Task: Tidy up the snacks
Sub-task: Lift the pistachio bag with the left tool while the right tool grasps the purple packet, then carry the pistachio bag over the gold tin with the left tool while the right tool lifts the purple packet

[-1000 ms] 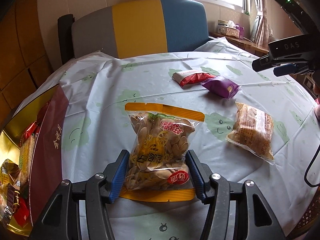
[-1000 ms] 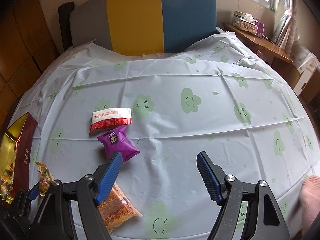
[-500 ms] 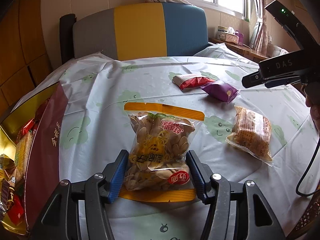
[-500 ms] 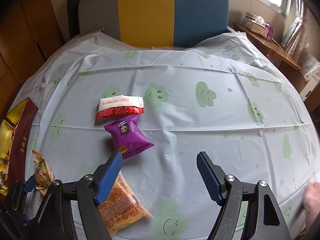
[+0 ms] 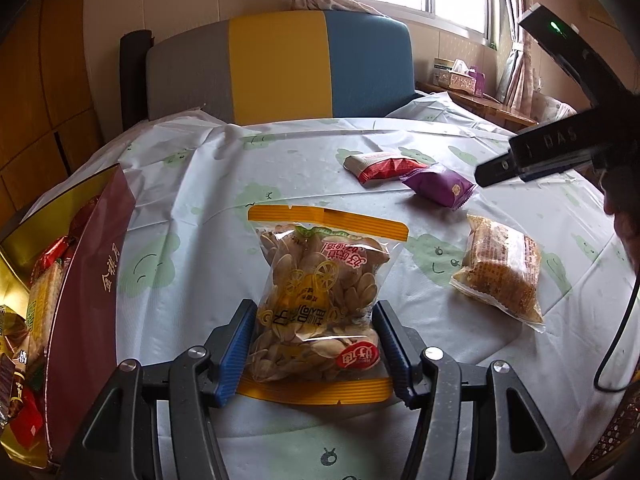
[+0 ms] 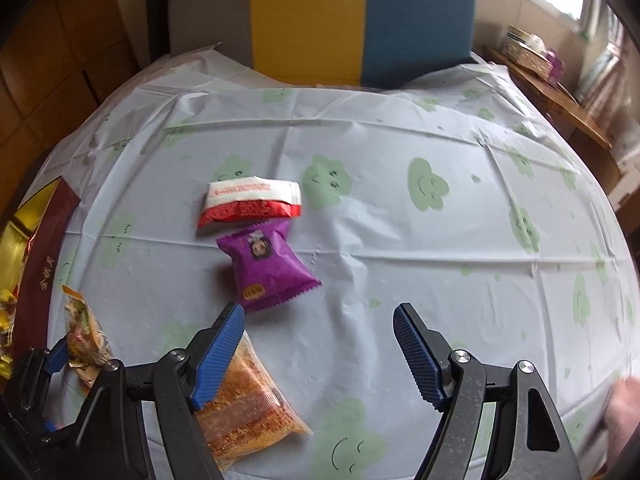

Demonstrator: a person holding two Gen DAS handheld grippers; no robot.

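Observation:
A clear bag of seeds with orange strips [image 5: 320,300] sits between the blue pads of my left gripper [image 5: 316,344], which is shut on it just above the tablecloth. The same bag [image 6: 82,332] shows at the far left of the right wrist view. My right gripper [image 6: 318,314] hangs open over the cloth with nothing between its fingers. A purple packet [image 6: 268,268] lies just beyond its left fingertip, and a red-and-white packet [image 6: 248,204] lies behind that. An orange cracker pack [image 6: 244,408] lies under the left finger.
A dark red and gold box [image 5: 92,280] holding several snacks stands at the table's left edge. A grey, yellow and blue chair back [image 5: 280,68] rises behind the table. A wooden sideboard [image 6: 560,108] stands at the right. A cable [image 5: 616,344] hangs at the right edge.
My right gripper has drifted left and a little lower, so the purple and red-and-white packets now sit nearer the middle of its view. The left gripper keeps its hold on the seed bag.

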